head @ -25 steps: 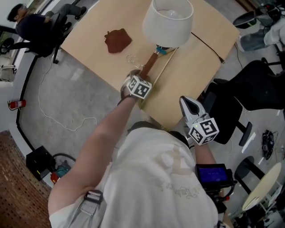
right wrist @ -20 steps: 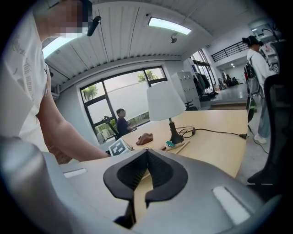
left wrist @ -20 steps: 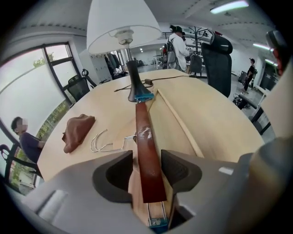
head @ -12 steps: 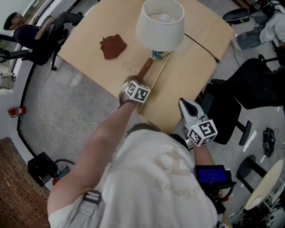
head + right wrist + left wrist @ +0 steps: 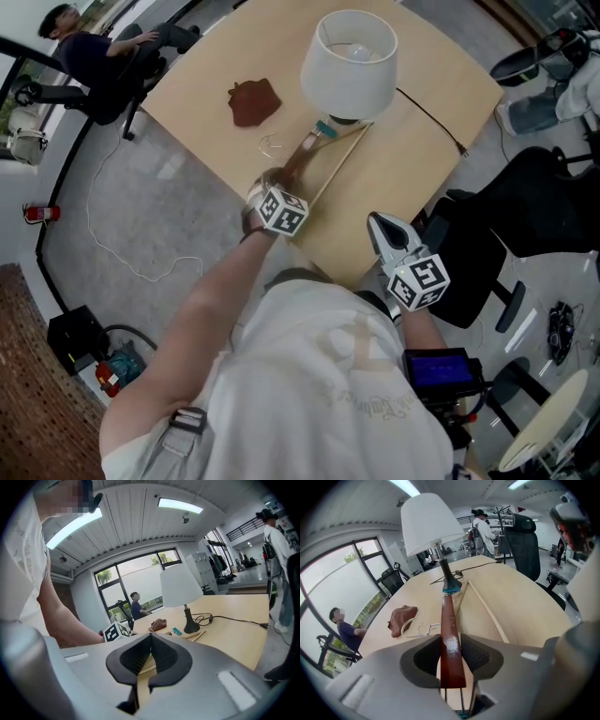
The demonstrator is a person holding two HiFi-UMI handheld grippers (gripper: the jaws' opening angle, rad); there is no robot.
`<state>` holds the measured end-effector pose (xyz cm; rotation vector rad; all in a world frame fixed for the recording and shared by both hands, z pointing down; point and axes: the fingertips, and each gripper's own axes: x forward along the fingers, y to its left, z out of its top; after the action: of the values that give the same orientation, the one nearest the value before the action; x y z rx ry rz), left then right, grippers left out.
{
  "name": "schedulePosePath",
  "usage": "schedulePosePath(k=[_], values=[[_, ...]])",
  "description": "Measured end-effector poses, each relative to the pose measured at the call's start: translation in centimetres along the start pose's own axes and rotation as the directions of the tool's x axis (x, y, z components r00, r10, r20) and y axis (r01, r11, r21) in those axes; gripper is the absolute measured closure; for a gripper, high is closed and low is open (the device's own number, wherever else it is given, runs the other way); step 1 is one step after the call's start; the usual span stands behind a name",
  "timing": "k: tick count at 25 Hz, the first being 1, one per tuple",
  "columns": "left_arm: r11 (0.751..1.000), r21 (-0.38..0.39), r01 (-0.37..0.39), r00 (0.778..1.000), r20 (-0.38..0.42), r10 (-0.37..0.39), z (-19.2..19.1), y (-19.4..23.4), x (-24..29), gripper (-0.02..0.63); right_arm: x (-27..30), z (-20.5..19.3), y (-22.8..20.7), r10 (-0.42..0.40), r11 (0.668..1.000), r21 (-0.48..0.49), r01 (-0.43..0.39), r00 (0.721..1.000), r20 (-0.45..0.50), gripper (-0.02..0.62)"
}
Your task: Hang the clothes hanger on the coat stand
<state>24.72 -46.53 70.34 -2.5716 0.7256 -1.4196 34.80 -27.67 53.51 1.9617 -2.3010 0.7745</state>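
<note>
1. Looking steeply down, the head view showed the left gripper [image 5: 276, 180] over the near edge of a pale table [image 5: 427, 141], on the dark red-brown arm of the clothes hanger [image 5: 305, 150]. The hanger ran from the gripper toward the foot of a lamp [image 5: 349, 64]. Its wire hook [image 5: 272, 143] lay just beside it, and a brown cloth [image 5: 253, 101] lay farther off. The right gripper [image 5: 380, 223] hung off the table's near edge, well apart from the hanger. Neither gripper's jaws could be read from here.
2. The left gripper view gave what the head view did not. The jaws had just been closing, and both pads pressed on the red-brown arm, which ran straight out between them toward the lamp. The hook curled to the left, near the cloth.
3. The right gripper view showed its jaws together, pads meeting with nothing between them. Beyond them were the lamp, the cloth and the left gripper's marker cube [image 5: 116, 631].
</note>
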Motion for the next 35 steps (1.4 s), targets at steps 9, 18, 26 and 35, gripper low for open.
schedulePosePath(k=[9,18,26,35], values=[[0.991,0.04,-0.13,0.991,0.041,0.128,-0.4,0.2,-6.2,0.472,0.0,-0.2,0.6,0.13,0.991,-0.012,-0.13,0.991,0.013,0.581],[0.964,0.016,-0.265,0.962,0.068,0.264,-1.6,-1.7,-14.8,0.472,-0.6,-0.7,2.7,0.301,0.953,-0.041,-0.3,0.954,0.005,0.58],[0.92,-0.067,-0.386,0.921,0.026,0.388,-4.6,-4.0,-22.4,0.472,0.5,-1.9,8.1,0.504,0.858,-0.076,-0.508,0.861,-0.064,0.581],[0.806,-0.18,-0.564,0.826,-0.125,0.55,-11.4,-4.5,-31.1,0.472,2.6,-3.7,18.4,0.733,0.652,-0.095,-0.752,0.657,-0.177,0.581]])
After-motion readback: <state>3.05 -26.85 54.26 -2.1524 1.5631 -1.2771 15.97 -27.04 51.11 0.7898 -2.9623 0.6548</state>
